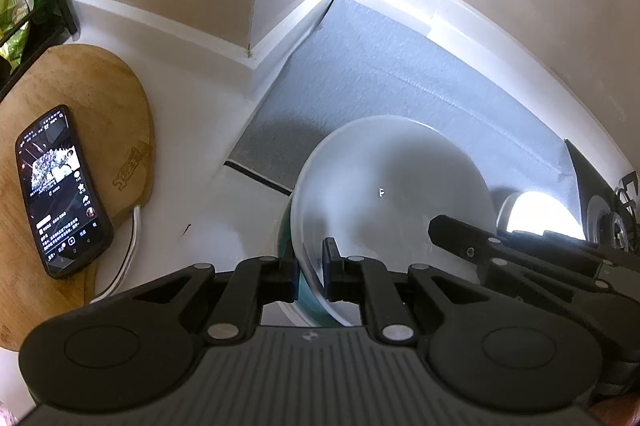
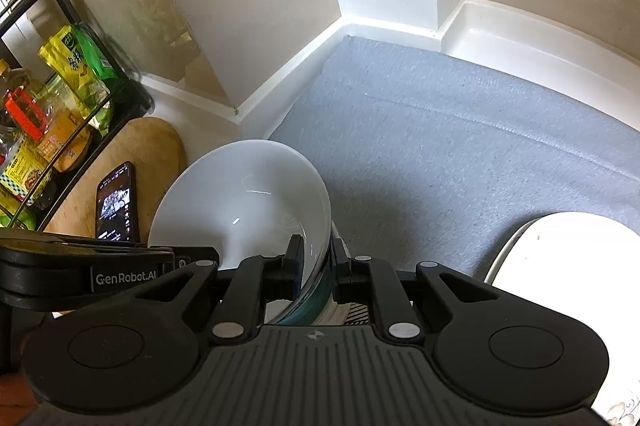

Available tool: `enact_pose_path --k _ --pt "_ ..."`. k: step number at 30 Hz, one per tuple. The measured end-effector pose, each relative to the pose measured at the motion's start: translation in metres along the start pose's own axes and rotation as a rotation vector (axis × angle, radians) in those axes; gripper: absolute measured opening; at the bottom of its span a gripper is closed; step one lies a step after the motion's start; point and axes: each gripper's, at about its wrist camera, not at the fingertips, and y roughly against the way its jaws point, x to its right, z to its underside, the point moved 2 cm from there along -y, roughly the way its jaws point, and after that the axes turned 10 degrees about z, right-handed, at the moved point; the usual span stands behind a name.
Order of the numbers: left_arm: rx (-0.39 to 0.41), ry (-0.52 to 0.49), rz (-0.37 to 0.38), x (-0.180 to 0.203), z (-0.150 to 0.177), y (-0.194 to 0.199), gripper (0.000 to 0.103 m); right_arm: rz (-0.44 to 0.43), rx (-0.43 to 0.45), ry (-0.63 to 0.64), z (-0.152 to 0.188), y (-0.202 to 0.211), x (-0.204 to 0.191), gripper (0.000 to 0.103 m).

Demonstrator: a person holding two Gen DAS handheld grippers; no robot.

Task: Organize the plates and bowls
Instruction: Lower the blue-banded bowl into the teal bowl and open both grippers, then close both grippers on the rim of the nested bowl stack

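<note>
Two hand-held grippers on one white bowl (image 1: 390, 186), each pinching the rim from an opposite side. Going left to right:

Wooden board (image 1: 76, 146) at far left of the desk (image 1: 200, 210), phone (image 1: 62, 190) lying on it, lit screen up. Spice rack (image 2: 52, 98) behind it. All well apart from the bowl.

Left hand-held gripper (image 1: 310, 268): clenched on the bowl's near-left rim, one finger outside the wall, one inside. Bowl spreads forward and right from it, opening tilted up toward the camera.

Right hand-held gripper (image 2: 318, 262): likewise clamped on the rim, at the bowl's right side; bowl lies forward and left of it. Both arms equally near, the bowl is shared between them.

Bowl hangs over the near-left edge of the grey mat (image 2: 460, 146). A teal-edged dish (image 2: 308, 310) sits directly under it, seemingly nested; striped rims of more ware show below that.

Second white dish (image 2: 568, 258) on the mat at right, near but apart from the bowl.

Hidden: the bowl's foot, the depth of the stack beneath, whether the bowl rests or is lifted. Cannot tell.
</note>
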Motion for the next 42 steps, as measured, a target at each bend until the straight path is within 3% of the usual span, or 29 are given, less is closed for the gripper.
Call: enact_pose_path --k 30,35,38,42 --pt "-0.052 0.046 0.045 -0.007 -0.002 -0.004 0.014 0.013 -0.022 0.045 -0.007 -0.004 -0.01 0.015" --pt "-0.056 0.061 0.053 -0.007 -0.003 -0.003 0.015 0.022 0.048 0.057 -0.016 0.005 -0.007 0.019" --pt "-0.05 0.066 0.058 -0.005 -0.005 0.0 0.026 0.017 0.062 0.066 -0.021 0.006 -0.007 0.019" --pt "-0.052 0.042 0.109 0.003 -0.005 0.005 0.058 0.011 0.046 0.056 -0.021 0.003 -0.006 0.021"
